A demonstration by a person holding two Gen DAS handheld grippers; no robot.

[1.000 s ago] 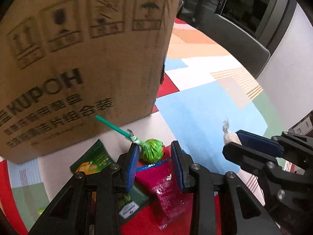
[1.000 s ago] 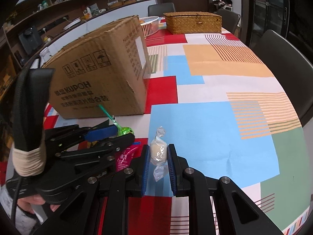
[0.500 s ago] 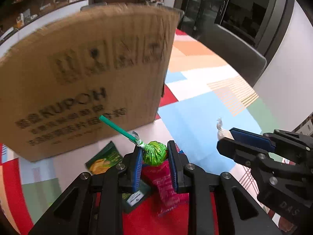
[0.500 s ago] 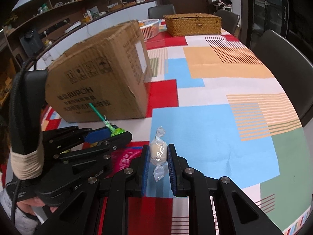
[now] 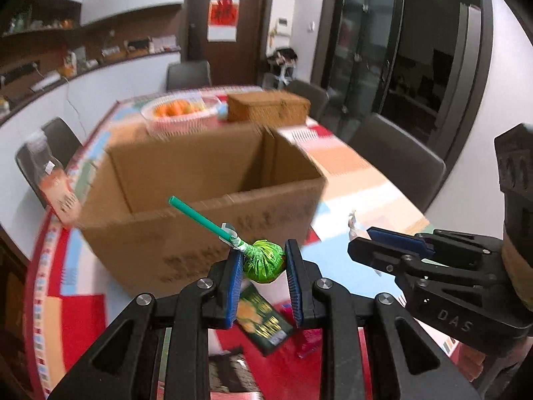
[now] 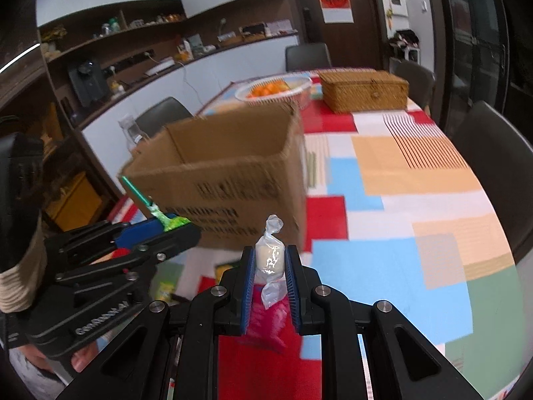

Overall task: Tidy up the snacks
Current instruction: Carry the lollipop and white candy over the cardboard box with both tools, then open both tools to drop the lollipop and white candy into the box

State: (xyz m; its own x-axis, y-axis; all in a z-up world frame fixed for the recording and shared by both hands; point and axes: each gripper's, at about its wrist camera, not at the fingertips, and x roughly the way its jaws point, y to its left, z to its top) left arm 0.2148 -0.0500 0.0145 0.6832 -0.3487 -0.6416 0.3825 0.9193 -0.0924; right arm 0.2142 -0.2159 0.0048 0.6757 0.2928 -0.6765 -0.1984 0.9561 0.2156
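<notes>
Both my claws raised since prior check — left gripper [image 5: 263, 263] clamped on green foil-wrapped lollipop [image 5: 264, 260], right gripper [image 6: 269, 263] on clear-wrapped white candy [image 6: 269, 260] — open brown cardboard box [image 5: 206, 180] now reachable, approx. drop-ready.

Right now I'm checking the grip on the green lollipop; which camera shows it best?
The left wrist view: the green lollipop sits centered between the left gripper pads, wrapper and stick fully visible. In the right wrist view only its stick and a sliver of wrapper show, from the side, behind a finger of that gripper.

Cardboard box [image 6: 226, 180] on table [image 6: 416, 200], fruit bowl [image 6: 273, 90] and wicker basket [image 6: 364, 90] behind it
</notes>
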